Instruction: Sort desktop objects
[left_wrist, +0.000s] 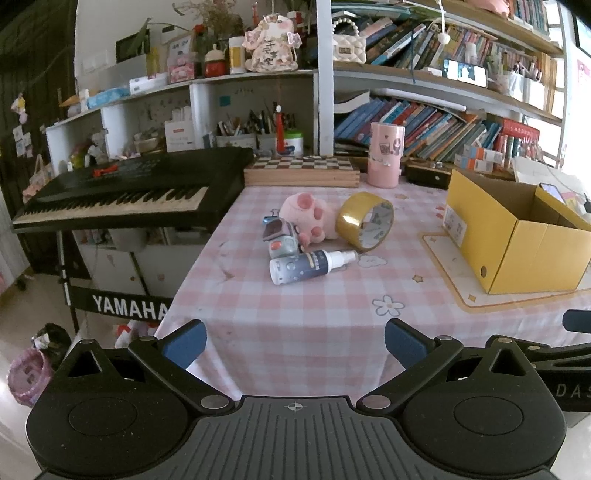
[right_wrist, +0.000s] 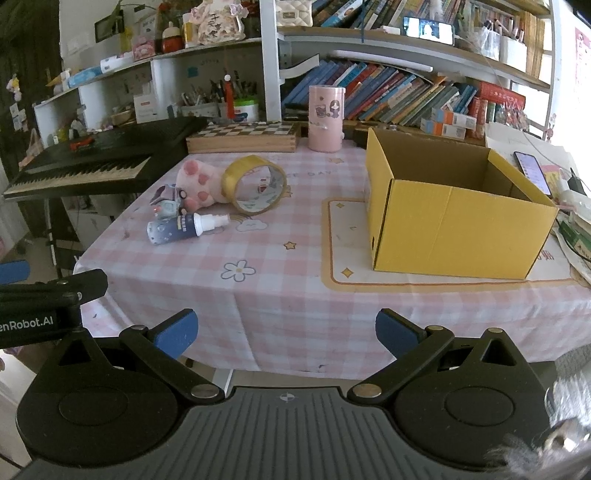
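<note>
On the pink checked tablecloth (left_wrist: 280, 325) (right_wrist: 295, 295) lies a cluster: a spray bottle (left_wrist: 306, 265) (right_wrist: 184, 225) on its side, a small grey toy robot (left_wrist: 281, 237) (right_wrist: 168, 205), a pink plush paw (left_wrist: 310, 216) (right_wrist: 195, 181) and a roll of yellow tape (left_wrist: 365, 220) (right_wrist: 254, 184) standing on edge. An open yellow cardboard box (left_wrist: 517, 236) (right_wrist: 454, 206) stands to the right, empty as far as I see. My left gripper (left_wrist: 294, 343) hangs open before the table's front edge, short of the cluster. My right gripper (right_wrist: 286, 334) is open too, at the front edge, holding nothing.
A black keyboard (left_wrist: 122, 188) (right_wrist: 92, 162) stands left of the table. At the back are a chessboard box (left_wrist: 301, 170) (right_wrist: 243, 136) and a pink cylinder (left_wrist: 385, 155) (right_wrist: 325, 118), with bookshelves behind. A phone (right_wrist: 532, 171) and papers lie right of the box.
</note>
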